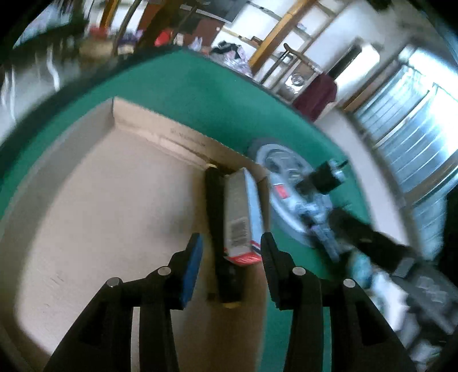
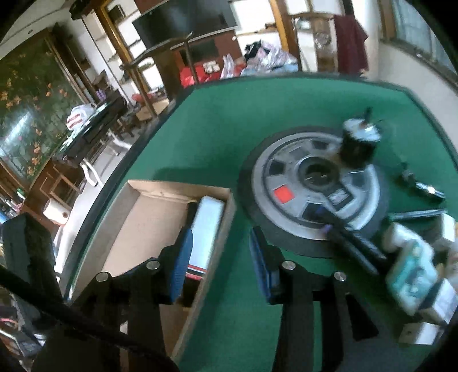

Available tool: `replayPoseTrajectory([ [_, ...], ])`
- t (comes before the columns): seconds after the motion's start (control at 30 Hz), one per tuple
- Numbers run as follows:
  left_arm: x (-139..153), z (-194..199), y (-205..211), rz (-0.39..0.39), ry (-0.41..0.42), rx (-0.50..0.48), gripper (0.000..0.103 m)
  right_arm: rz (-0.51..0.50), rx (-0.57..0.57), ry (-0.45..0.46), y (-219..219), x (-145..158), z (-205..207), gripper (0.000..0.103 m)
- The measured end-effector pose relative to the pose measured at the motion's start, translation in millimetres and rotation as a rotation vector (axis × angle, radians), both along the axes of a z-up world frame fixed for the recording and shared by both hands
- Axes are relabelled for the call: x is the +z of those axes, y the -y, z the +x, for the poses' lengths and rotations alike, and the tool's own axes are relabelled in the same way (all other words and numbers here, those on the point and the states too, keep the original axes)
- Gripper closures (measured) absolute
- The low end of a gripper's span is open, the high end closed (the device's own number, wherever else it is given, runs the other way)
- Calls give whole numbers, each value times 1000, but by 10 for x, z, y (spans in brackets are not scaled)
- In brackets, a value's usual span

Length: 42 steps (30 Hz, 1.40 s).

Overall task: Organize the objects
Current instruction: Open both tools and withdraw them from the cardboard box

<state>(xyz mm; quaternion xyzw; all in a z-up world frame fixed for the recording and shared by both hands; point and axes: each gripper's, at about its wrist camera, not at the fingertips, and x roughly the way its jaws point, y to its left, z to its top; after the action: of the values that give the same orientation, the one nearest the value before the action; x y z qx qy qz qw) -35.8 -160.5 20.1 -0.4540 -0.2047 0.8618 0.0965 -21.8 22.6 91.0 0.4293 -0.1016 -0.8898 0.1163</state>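
A green felt table (image 2: 229, 120) fills both views, its far edge curving against a cluttered room with wooden shelving (image 2: 120, 51), a dark screen (image 2: 183, 20), a maroon cloth (image 2: 350, 43) hung at the far right, and a bright shuttered window (image 1: 406, 120). A shallow cardboard box (image 1: 94, 183) lies on the felt at the left. Inside it, against its right wall, a long white carton (image 1: 242, 214) with a red end lies beside a black item (image 1: 216, 211). Just right of the box sits a grey wheel (image 2: 315, 186) with a dark tyre and a red square patch; a small black motor-like part (image 2: 357, 143) rests on its far rim, though blur hides detail. Near right of the wheel lies a heap of black tools and pale packets (image 2: 412, 257), smeared by motion. The left gripper (image 1: 232, 251) hangs over the box, its jaws spread either side of the carton's near end, apparently not touching it. The right gripper (image 2: 220, 257) is spread wide too, holding nothing, straddling the box's right wall.
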Motion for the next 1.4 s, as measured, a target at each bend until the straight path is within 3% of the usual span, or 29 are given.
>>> replayPoseTrajectory([
  [0.13, 20, -11, -132, -141, -17, 14, 57, -6, -20, -19, -110, 11, 125, 59],
  [0.27, 109, 65, -184, -356, -56, 42, 57, -20, -35, -17, -243, 5, 184, 57],
  [0.3, 89, 66, -165, -369, -52, 49, 57, -23, -40, -17, -280, 4, 194, 57],
  [0.4, 42, 105, -39, -308, -29, 49, 57, -34, -58, -26, -373, 9, 253, 57],
  [0.67, -57, 38, -105, 124, 14, -72, 58, -56, -84, -49, -547, 4, 376, 55],
  [0.7, -63, 23, -140, 115, 21, -71, 58, -58, -86, -47, -574, -11, 382, 55],
  [0.8, -81, 31, -194, -30, 29, -12, 58, -57, -104, -57, -674, -31, 416, 55],
  [1.0, -225, 90, -209, -161, 55, -14, 59, -52, -131, -90, -837, -16, 438, 55],
  [1.07, -224, 85, -249, -237, 69, -5, 58, -54, -132, -92, -867, -29, 422, 55],
  [1.27, -187, 63, -166, -362, 102, 42, 54, -50, -147, -108, -968, -29, 438, 55],
  [1.4, -173, 109, -42, -280, 93, 66, 54, -34, -166, -138, -1070, 32, 476, 55],
])
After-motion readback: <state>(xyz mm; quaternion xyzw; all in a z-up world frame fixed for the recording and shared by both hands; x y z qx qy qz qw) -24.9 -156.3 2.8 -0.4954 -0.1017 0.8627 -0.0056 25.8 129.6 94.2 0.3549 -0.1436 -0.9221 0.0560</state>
